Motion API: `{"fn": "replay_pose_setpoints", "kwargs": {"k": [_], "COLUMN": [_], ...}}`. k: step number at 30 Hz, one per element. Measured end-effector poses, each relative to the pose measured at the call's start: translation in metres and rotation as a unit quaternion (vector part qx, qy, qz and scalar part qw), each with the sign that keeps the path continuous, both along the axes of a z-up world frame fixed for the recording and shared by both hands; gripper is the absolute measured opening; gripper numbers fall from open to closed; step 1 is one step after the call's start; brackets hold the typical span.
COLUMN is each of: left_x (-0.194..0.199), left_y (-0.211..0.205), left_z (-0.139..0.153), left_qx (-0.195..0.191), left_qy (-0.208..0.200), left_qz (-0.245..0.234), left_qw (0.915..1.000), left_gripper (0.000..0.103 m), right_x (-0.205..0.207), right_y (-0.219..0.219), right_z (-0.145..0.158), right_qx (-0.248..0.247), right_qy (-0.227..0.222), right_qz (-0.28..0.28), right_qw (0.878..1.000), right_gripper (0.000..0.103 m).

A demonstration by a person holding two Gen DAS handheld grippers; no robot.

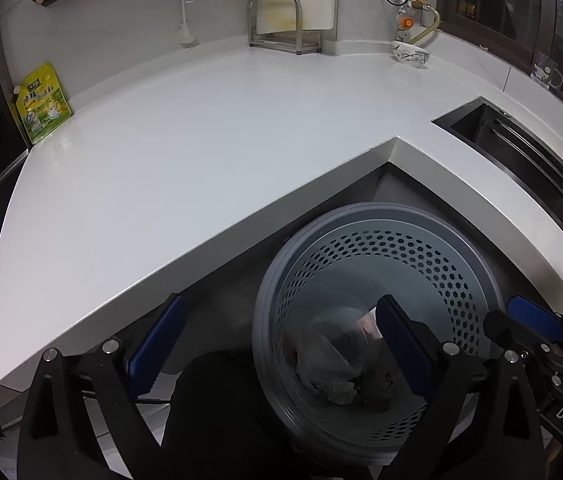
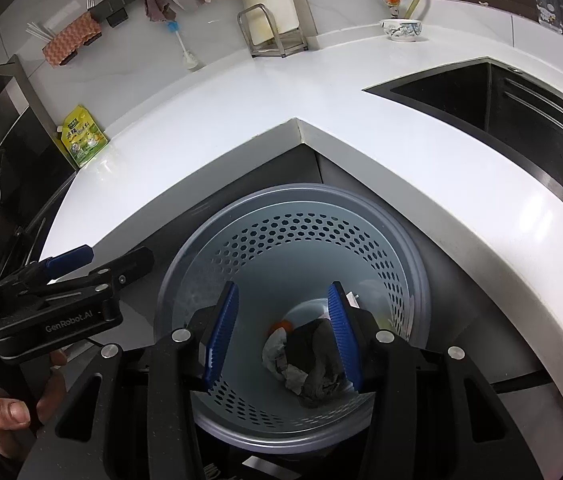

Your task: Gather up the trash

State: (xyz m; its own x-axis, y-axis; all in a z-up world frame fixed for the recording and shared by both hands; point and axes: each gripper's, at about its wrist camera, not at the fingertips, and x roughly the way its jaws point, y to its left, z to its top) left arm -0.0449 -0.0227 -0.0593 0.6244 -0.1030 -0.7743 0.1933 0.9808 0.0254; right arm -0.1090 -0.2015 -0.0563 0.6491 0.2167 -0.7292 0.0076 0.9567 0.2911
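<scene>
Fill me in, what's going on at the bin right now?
A person holds two handheld grippers above the grey perforated plastic waste bin, which stands on the floor in the inner corner of the white L-shaped countertop. The left gripper and the right gripper are both open with nothing between the fingers. Crumpled grey and white trash lies at the bin's bottom. A yellow-green spouted pouch leans at the counter's far left.
</scene>
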Motion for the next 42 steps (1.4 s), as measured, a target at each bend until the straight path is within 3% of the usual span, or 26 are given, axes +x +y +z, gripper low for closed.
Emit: {"fn": "replay_pose_setpoints", "kwargs": {"k": [42], "left_x": [-0.0073], "left_y": [0.0018], "left_z": [0.008], "left_qx": [0.004], "left_qy": [-0.012], "left_qz": [0.007], "left_qw": [0.9999], "left_gripper": [0.096], "right_x": [-0.0047], "right_y": [-0.0006], "right_z": [0.0052], "right_qx": [-0.009], "right_qy": [-0.007], "right_qz": [-0.013], "right_qw": [1.0], "right_gripper": [0.049]}}
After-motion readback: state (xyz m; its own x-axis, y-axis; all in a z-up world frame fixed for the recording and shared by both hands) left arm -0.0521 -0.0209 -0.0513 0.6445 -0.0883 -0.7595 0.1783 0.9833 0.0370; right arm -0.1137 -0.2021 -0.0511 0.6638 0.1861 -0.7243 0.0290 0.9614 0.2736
